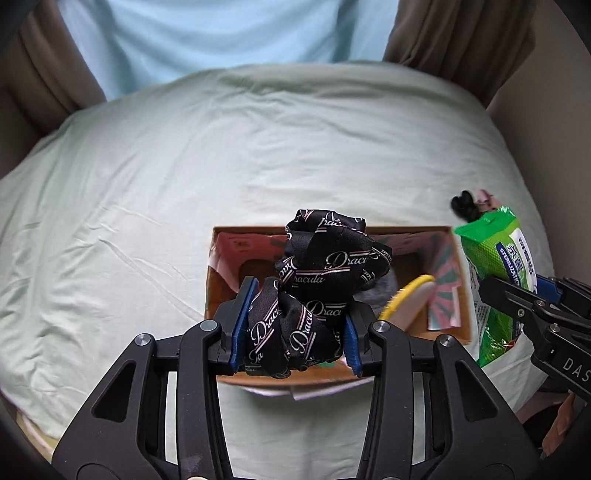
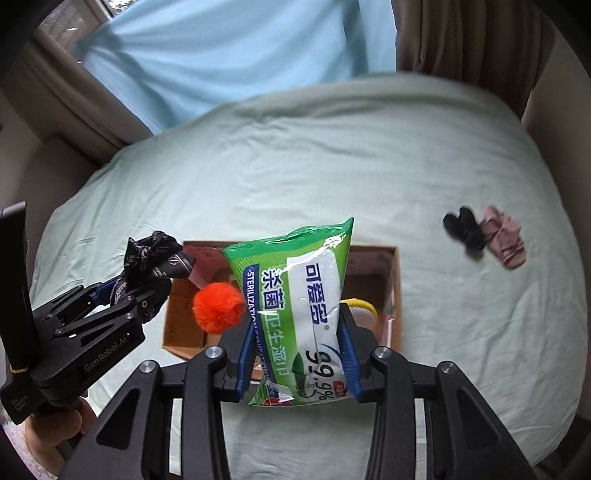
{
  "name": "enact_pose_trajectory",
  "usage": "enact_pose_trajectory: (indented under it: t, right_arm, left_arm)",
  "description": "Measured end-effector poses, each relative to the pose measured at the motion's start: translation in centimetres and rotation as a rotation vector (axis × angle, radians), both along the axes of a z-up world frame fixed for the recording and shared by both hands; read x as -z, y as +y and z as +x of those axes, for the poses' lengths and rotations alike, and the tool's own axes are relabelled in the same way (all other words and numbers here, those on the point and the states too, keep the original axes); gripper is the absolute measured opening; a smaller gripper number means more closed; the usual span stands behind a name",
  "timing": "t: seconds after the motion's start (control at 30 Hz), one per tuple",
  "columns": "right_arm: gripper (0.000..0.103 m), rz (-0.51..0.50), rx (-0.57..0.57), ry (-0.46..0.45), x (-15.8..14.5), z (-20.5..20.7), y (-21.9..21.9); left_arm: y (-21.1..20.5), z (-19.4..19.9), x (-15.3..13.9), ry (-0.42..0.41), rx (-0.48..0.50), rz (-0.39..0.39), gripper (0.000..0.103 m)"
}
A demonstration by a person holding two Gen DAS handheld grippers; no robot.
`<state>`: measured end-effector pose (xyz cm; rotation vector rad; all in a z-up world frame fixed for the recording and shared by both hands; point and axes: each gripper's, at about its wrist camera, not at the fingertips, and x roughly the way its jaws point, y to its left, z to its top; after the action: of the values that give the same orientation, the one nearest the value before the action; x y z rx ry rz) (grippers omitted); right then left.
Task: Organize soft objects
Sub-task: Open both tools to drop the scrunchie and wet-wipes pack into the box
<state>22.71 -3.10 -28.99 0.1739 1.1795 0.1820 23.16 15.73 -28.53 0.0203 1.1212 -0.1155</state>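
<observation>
My left gripper (image 1: 295,325) is shut on a black satin scrunchie (image 1: 317,273) printed with white lettering, held just above an open cardboard box (image 1: 460,295) on the bed. My right gripper (image 2: 297,354) is shut on a green and white pack of wet wipes (image 2: 306,295), hanging over the same cardboard box (image 2: 395,291). In the right wrist view the left gripper (image 2: 122,291) and its scrunchie (image 2: 155,254) show at the left. In the left wrist view the right gripper (image 1: 543,291) and the wipes pack (image 1: 495,258) show at the right. An orange pompom (image 2: 219,306) and a yellow brush (image 1: 406,299) lie in the box.
The box rests on a pale green bedsheet (image 1: 184,166). A black hair clip (image 2: 463,229) and a pink cloth item (image 2: 504,240) lie on the sheet to the box's right. Brown curtains (image 1: 454,33) and a light blue curtain (image 1: 221,33) hang beyond the bed. A person's hand (image 2: 55,428) holds the left gripper's handle.
</observation>
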Motion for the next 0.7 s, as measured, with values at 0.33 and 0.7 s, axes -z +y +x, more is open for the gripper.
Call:
enact_pose_trajectory:
  t: [0.33,0.7]
  right_arm:
    - [0.037,0.002,0.104,0.131,5.7,2.7,-2.1]
    - [0.103,0.058,0.147,0.189,7.9,4.5,-3.5]
  left_arm:
    - [0.4,3.8,6.9,0.128,-0.005,-0.031,0.038]
    - [-2.5,4.6,8.6,0.166,0.102,0.053,0.103]
